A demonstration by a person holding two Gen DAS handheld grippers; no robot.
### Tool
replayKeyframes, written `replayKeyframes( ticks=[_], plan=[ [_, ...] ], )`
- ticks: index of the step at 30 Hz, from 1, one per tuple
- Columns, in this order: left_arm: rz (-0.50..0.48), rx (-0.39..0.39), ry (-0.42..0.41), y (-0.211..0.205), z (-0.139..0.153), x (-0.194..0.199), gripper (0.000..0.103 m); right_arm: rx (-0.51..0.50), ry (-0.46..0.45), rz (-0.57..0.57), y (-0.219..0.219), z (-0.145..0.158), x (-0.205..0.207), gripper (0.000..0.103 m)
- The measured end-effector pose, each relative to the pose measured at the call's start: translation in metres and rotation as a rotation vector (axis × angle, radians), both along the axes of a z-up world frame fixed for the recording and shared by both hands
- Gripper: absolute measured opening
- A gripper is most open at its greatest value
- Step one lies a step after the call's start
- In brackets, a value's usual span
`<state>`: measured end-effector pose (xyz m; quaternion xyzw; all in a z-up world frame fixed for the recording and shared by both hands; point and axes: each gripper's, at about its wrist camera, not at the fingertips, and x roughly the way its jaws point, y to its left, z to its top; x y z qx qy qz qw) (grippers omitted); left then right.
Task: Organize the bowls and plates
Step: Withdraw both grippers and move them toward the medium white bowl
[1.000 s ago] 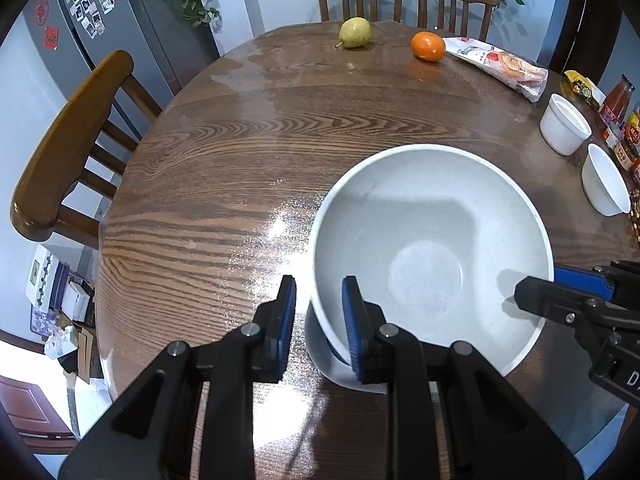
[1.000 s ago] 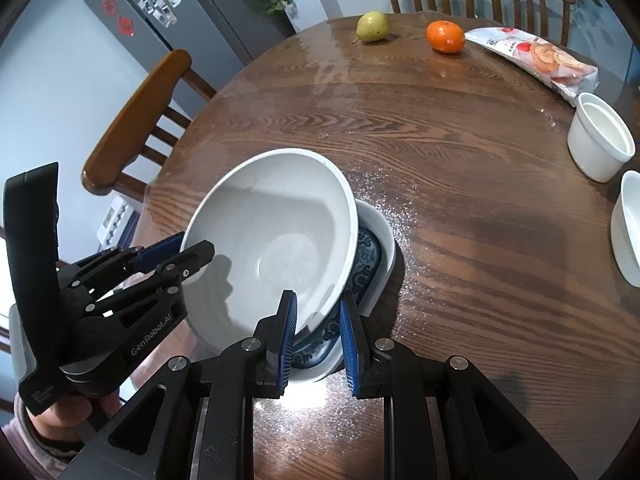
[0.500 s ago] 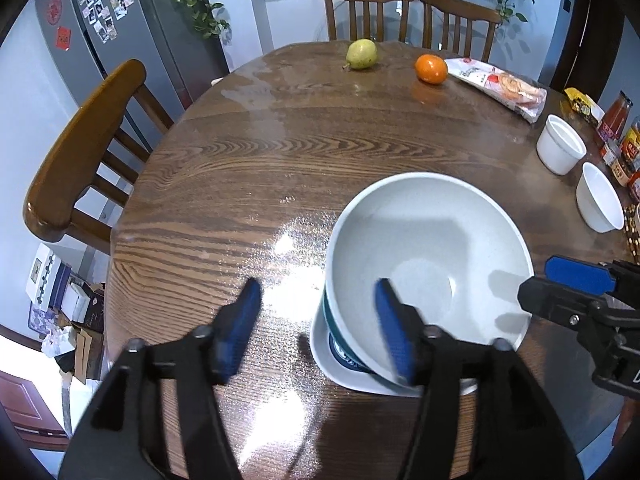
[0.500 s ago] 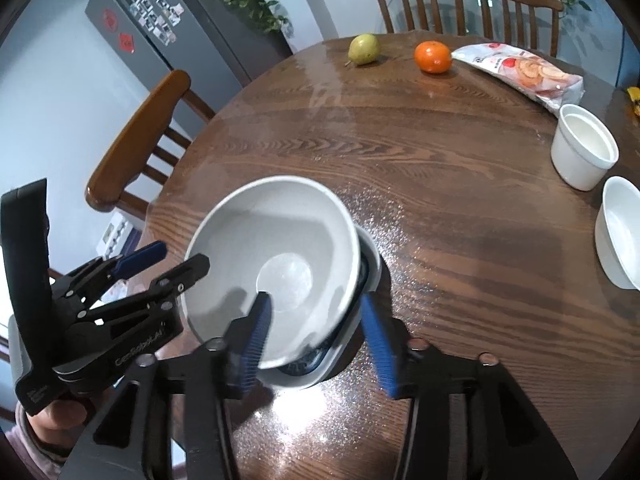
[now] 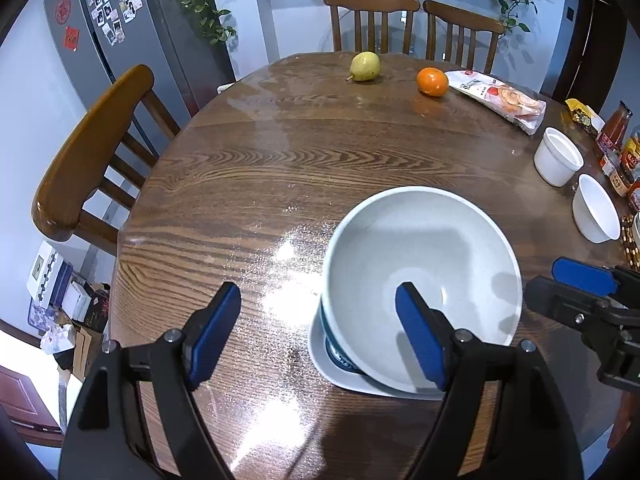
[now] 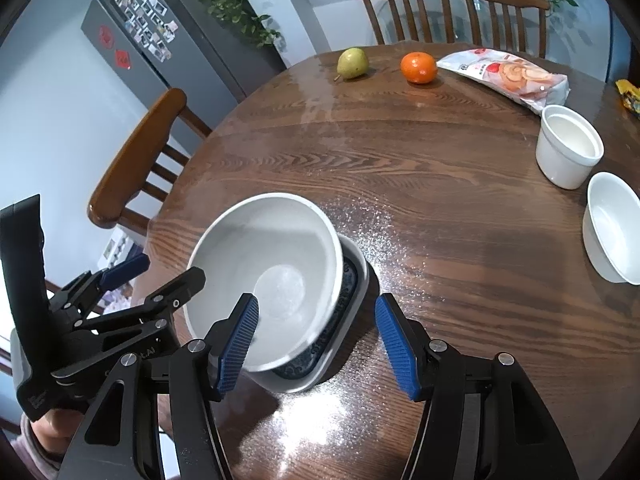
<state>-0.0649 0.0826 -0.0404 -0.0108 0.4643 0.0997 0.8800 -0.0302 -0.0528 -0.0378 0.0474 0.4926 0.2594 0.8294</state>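
Observation:
A large white bowl (image 5: 420, 276) (image 6: 272, 272) rests tilted in a white dish with a blue pattern (image 5: 332, 364) (image 6: 354, 280) near the table's front edge. My left gripper (image 5: 318, 336) straddles the bowl's left rim. Its jaws are opening, and neither pad touches the rim. My right gripper (image 6: 318, 344) straddles the bowl's near rim and the dish. Its jaws are also opening, clear of both. Each gripper shows in the other's view: the right one (image 5: 560, 292) and the left one (image 6: 166, 272). A small white cup (image 5: 558, 156) (image 6: 568, 146) and a small white bowl (image 5: 594, 208) (image 6: 612, 226) stand at the right.
A pear (image 5: 365, 66), an orange (image 5: 432, 81) and a snack bag (image 5: 498, 100) lie at the far side of the round wooden table (image 5: 280, 168). Sauce bottles (image 5: 618, 132) crowd the right edge. Wooden chairs stand at the left (image 5: 88, 156) and behind.
Both grippers went from shut on the bowl's rim to wide open. The bowl settled into the dish, and both cameras drew back a little.

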Motion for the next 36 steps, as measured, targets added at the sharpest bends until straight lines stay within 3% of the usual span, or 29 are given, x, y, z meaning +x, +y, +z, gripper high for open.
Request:
replayKeyframes(
  ticks=[4,17,36],
  plan=[
    [-0.003,0.001,-0.007,-0.005,0.002,0.0,0.087,0.008,-0.002,-0.005,-0.004,0.002,-0.001,0.062],
    [-0.084,-0.007,-0.019,-0.039,0.006,0.005,0.087,0.026,-0.026,-0.06,-0.033,0.007,-0.008,0.062],
    [-0.274,-0.015,-0.057,-0.118,0.019,0.017,0.087,0.006,-0.087,-0.254,-0.115,0.024,-0.021,0.062]
  ],
)
